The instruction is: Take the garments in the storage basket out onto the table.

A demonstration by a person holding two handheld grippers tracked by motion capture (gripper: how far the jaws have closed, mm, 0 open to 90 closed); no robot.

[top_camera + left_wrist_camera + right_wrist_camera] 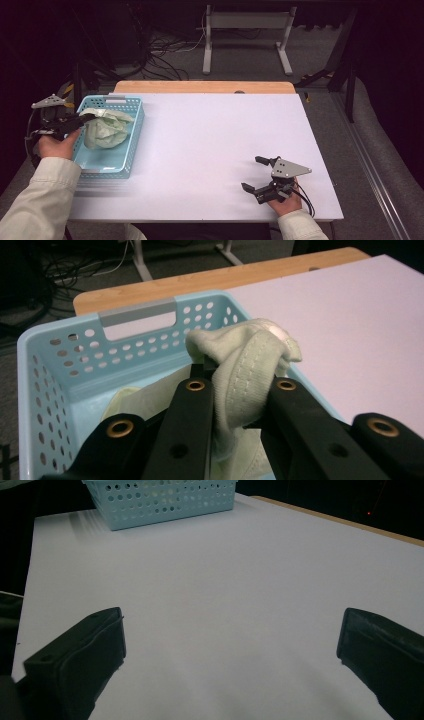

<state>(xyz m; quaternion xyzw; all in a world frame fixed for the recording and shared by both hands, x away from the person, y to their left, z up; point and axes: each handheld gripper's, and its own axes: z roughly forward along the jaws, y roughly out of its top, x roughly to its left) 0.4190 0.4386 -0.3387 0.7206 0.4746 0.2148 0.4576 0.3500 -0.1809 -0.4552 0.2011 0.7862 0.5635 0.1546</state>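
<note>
Cream sleeves (35,200); black left gripper (240,375) with brass rivets; right gripper (254,174), grey triangular plate

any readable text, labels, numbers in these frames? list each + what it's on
None readable.
Blue basket: no print or label visible on its perforated walls or grey handle strip.
Pale green cloth pinched by the left gripper: stitching only, no tag in view.
Right gripper, open, and its grey plate: no markings legible.
White table: blank.

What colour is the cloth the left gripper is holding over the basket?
Pale green; the cloth shows best in the left gripper view, pinched by the left gripper.
</note>
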